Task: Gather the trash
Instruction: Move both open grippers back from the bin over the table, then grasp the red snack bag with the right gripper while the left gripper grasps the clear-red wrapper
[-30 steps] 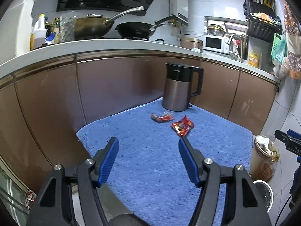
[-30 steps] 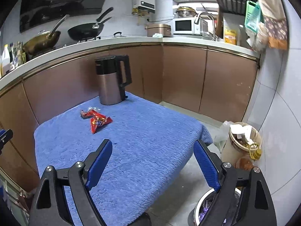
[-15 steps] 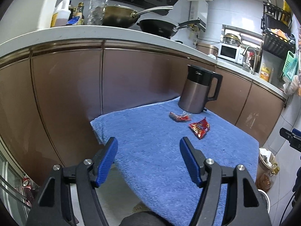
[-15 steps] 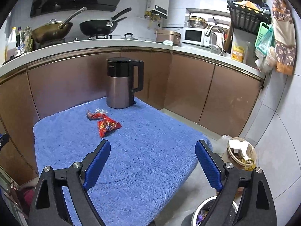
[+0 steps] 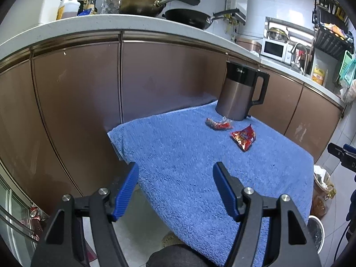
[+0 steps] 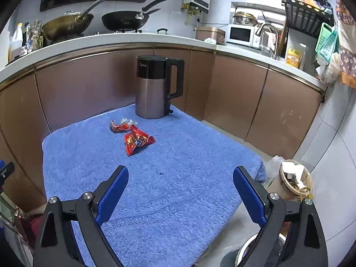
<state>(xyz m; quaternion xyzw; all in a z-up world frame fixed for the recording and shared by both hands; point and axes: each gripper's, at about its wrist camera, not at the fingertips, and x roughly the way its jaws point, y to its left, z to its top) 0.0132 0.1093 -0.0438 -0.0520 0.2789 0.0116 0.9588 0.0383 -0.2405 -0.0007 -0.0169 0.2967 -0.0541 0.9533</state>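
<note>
Two red snack wrappers lie on the blue towel-covered table (image 5: 189,155) in front of a kettle: a crumpled wrapper (image 5: 217,124) (image 6: 121,126) and a flatter wrapper (image 5: 243,138) (image 6: 136,141) beside it. My left gripper (image 5: 175,173) hovers over the table's near left corner, open and empty, well short of the wrappers. My right gripper (image 6: 180,178) hangs over the near part of the towel (image 6: 178,200), jaws wide open with nothing between them, the wrappers ahead and to its left.
A steel kettle (image 6: 155,89) with a black handle stands at the towel's far edge. Brown cabinets (image 5: 77,100) wrap behind and to the left. A bin full of paper (image 6: 293,182) stands on the floor to the right, a round metal container (image 5: 316,229) nearer.
The left view has swung left and lower, so the towel's corner sits under its fingers. In the right view the wrappers and kettle have drifted toward centre, and its jaws stand slightly wider.
</note>
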